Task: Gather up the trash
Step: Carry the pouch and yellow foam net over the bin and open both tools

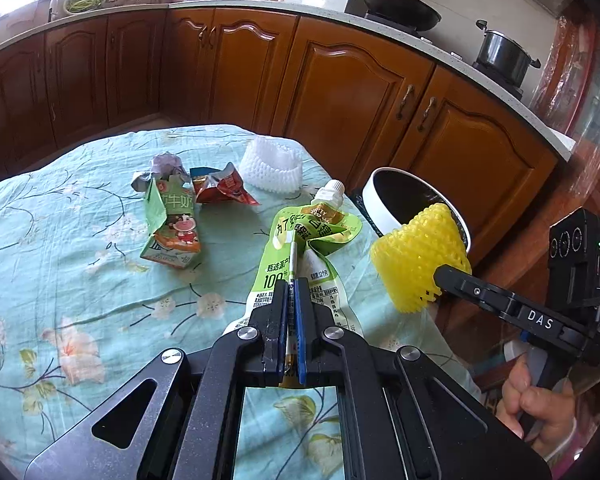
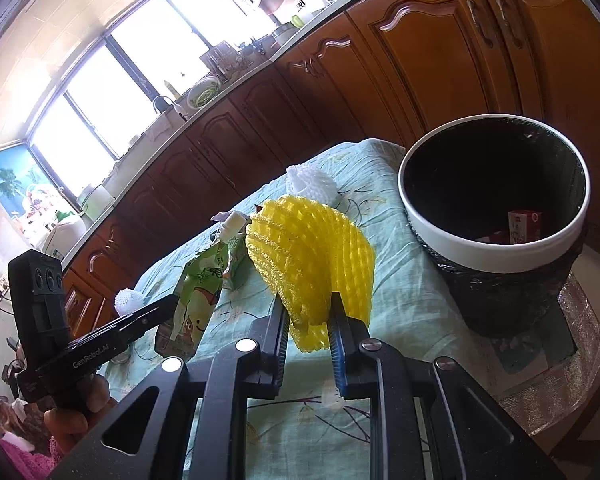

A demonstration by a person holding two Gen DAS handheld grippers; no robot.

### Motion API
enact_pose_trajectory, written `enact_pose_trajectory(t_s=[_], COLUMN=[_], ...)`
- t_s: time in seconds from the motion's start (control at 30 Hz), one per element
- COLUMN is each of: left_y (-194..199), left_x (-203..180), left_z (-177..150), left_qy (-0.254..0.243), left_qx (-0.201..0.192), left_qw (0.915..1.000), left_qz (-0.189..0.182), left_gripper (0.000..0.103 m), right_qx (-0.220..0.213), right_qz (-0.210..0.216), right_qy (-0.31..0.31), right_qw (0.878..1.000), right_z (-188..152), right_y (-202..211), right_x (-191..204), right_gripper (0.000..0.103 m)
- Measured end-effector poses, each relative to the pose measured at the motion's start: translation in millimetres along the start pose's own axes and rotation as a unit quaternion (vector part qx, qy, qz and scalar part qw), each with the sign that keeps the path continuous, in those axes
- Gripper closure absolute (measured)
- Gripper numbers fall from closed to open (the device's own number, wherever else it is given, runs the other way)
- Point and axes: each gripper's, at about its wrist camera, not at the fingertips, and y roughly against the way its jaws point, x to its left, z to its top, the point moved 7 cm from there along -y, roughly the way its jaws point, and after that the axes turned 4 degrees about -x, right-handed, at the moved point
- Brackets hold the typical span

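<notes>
Left claw (image 1: 291, 292) pinched tight on the flat bottom edge of a green spout pouch (image 1: 300, 248), so that the pouch hangs forward from the pads, cap (image 1: 332, 191) pointing toward the upper middle of the left wrist view. Right claw (image 2: 308, 312) clamped on the lower rim of a yellow foam net (image 2: 312, 256), squeezed only as far as the soft mesh allows, net fanning out above the pads. Probably both pieces carried together to save a trip to the bin (image 2: 496, 258).

In the right wrist view, bin at right of frame, white rim and black liner, mouth wide open, a red-and-white scrap already at the bottom. Standing just off the cloth-covered surface (image 1: 80, 264), at its right edge, mouth close beside the yellow net. No obstacle showing between net and rim.

Still lying on the surface, upper left of centre in the left wrist view: a crushed milk carton (image 1: 172, 228), a red wrapper (image 1: 220, 188), a crumpled grey scrap (image 1: 166, 164), a white foam net (image 1: 272, 168). All well apart from both claws.

Brown cabinets (image 1: 340, 92) close behind the far edge; plenty of free air above the cloth for a swing toward the bin
</notes>
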Motion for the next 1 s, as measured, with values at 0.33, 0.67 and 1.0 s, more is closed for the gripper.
enact_pose_trajectory(t_s=[0.33, 0.67, 1.0], left_y=[-14.6, -32.2, -47.8], left_x=[-27.0, -51.4, -77.8], left_z=[2.5, 10.7, 24.7], left_qy=[-0.022, -0.041, -0.064], left_qx=[0.007, 0.014, 0.015], left_qw=[0.9996, 0.9986, 0.9967], left_qz=[-0.014, -0.029, -0.046], left_gripper=[0.100, 0.100, 0.100], right_qx=[-0.020, -0.040, -0.055], right_qz=[-0.019, -0.040, -0.058], right_qy=[-0.015, -0.026, -0.034], right_qw=[1.000, 0.998, 0.996], right_z=[7.0, 17.4, 32.3], right_y=[19.7, 37.0, 48.9], right_x=[-24.6, -50.2, -68.6], right_gripper=[0.084, 0.084, 0.084])
